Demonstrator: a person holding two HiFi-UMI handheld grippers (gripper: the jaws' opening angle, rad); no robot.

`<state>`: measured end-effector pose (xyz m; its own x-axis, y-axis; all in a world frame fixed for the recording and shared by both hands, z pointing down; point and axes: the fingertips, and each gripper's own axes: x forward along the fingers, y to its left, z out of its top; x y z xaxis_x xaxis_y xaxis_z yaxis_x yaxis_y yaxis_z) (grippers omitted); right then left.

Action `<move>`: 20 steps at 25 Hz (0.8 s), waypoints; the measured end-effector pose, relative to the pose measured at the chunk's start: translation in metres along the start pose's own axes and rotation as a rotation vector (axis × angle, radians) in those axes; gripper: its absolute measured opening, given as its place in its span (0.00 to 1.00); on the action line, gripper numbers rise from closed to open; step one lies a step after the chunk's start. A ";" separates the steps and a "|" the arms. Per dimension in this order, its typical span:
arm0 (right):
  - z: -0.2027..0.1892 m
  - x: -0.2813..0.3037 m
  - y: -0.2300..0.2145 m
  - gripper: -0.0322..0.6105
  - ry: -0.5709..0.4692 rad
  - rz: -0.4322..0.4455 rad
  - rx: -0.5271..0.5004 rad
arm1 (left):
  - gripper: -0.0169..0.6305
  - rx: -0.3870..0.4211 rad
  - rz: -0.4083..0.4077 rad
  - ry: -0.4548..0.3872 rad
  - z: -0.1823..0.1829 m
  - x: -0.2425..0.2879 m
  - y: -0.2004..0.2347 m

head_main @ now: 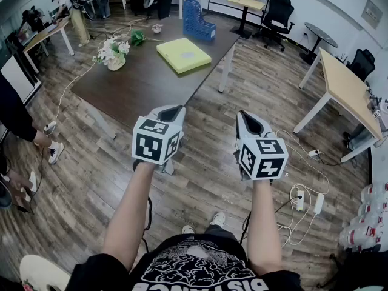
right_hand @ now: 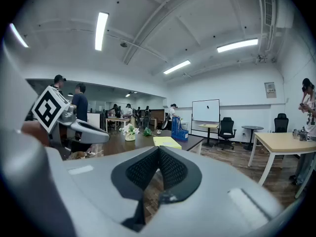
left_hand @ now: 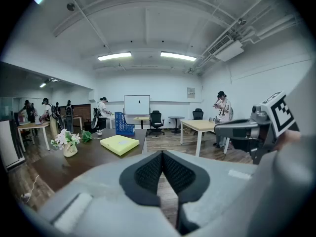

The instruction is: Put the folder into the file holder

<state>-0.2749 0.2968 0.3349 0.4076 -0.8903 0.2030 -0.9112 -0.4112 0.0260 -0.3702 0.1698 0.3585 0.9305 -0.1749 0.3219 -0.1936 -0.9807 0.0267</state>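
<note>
A yellow folder [head_main: 183,54] lies flat on the dark table [head_main: 139,83], near its right edge. A blue file holder [head_main: 198,20] stands at the table's far end. My left gripper [head_main: 173,111] and right gripper [head_main: 249,120] are held side by side over the floor, short of the table. Both are shut with nothing between the pads. In the left gripper view the folder [left_hand: 119,144] and file holder [left_hand: 124,124] sit ahead, left of the shut gripper [left_hand: 162,154]. The right gripper view shows the folder [right_hand: 167,141] and holder [right_hand: 178,129] beyond the shut gripper [right_hand: 158,151].
A vase of white flowers [head_main: 112,53] and a green object [head_main: 137,37] sit on the table's left part. A light wooden desk [head_main: 348,93] stands to the right. Cables and power strips [head_main: 300,197] lie on the wood floor. People stand at the far end of the room.
</note>
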 end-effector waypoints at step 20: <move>-0.002 0.020 -0.057 0.16 -0.017 0.027 0.043 | 0.11 0.020 0.009 0.001 0.025 0.059 -0.021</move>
<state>-0.2148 0.3024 0.3395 0.3844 -0.9042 0.1863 -0.9185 -0.3948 -0.0209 -0.3036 0.1781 0.3536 0.9284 -0.1836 0.3232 -0.1956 -0.9807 0.0048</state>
